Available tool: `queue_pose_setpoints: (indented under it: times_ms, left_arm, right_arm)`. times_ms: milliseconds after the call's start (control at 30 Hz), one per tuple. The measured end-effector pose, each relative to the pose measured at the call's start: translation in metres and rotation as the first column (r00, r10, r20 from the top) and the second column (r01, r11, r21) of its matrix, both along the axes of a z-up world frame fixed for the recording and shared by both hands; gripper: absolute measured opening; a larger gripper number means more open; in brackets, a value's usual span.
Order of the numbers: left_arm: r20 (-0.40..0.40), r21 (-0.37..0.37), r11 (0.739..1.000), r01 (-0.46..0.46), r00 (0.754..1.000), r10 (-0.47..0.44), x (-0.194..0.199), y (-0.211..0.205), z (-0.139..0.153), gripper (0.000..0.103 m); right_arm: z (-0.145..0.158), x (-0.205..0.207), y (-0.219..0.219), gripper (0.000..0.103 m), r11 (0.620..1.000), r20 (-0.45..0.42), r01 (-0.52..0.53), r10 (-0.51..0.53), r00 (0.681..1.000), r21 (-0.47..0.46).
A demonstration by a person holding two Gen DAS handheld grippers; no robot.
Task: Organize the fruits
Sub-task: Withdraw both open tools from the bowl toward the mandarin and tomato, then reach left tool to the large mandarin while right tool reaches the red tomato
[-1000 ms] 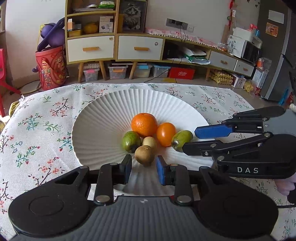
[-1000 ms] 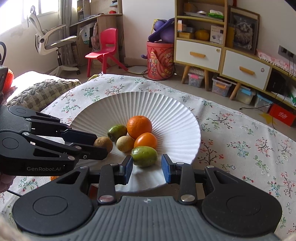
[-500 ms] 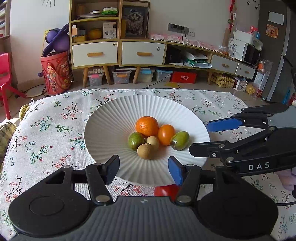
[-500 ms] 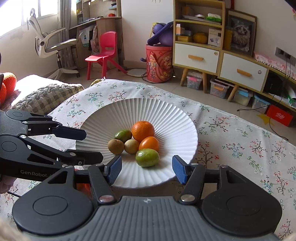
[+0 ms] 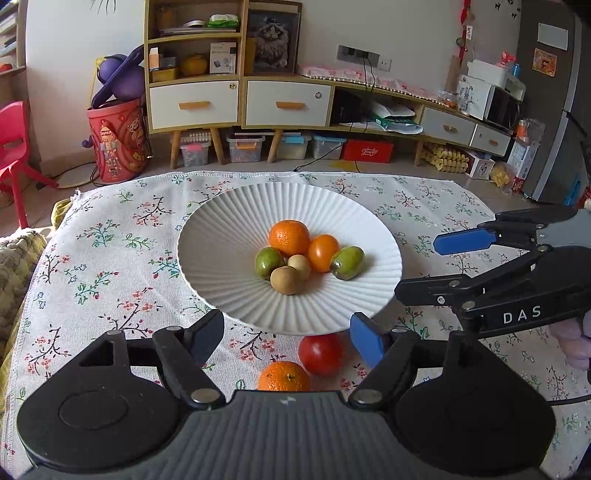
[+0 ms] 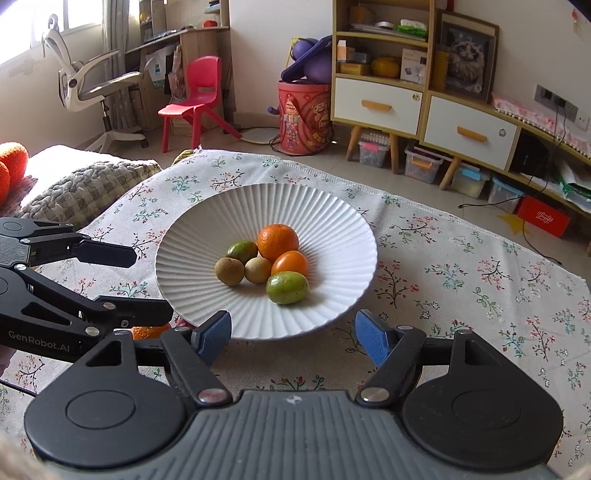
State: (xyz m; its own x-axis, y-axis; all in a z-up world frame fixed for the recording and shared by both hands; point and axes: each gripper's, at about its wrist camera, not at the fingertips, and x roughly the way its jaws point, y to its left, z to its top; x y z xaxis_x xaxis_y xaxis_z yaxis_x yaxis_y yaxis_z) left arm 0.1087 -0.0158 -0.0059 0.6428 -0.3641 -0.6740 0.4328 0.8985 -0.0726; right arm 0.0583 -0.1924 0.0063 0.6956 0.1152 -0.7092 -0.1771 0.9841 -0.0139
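Bright daylight, sharp focus mid-frame. Source: window upper left in right wrist view, blown out. Soft shadows under white plate rim. Strong fisheye bending at edges; dark vignette corners. No motion blur.

The worktop wears a pale floral cloth, its stitched hem running across the upper half of the frame. Mid-frame on the cloth sits a white ribbed plate. Low in the left wrist frame, just below the plate's near rim, a red tomato and an orange lie side by side on the cloth.
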Motion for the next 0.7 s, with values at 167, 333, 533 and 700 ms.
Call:
queue_pose_setpoints:
  times_ms: [167,333,533,700]
  left_arm:
    - [-0.013,0.003,1.0,-0.005,1.0,0.005,-0.004,0.001,0.001,0.071]
    - [-0.027,0.021,1.0,-0.014,1.0,0.014,-0.011,0.004,0.0,0.077]
    - [-0.042,0.039,0.999,-0.03,0.999,0.031,-0.018,0.009,-0.002,0.085]
    - [-0.062,0.06,0.997,-0.043,0.997,0.047,-0.025,0.012,-0.008,0.089]
  right_arm:
    - [0.001,-0.005,0.0,0.074,1.0,-0.011,0.015,-0.015,1.0,-0.004]
    - [0.0,-0.01,0.002,0.077,1.0,-0.024,0.015,-0.015,1.0,-0.012]
    - [-0.002,-0.016,0.005,0.083,1.0,-0.044,0.015,-0.016,0.999,-0.015]
    - [-0.006,-0.019,0.007,0.09,0.999,-0.072,0.031,-0.032,0.997,-0.015]
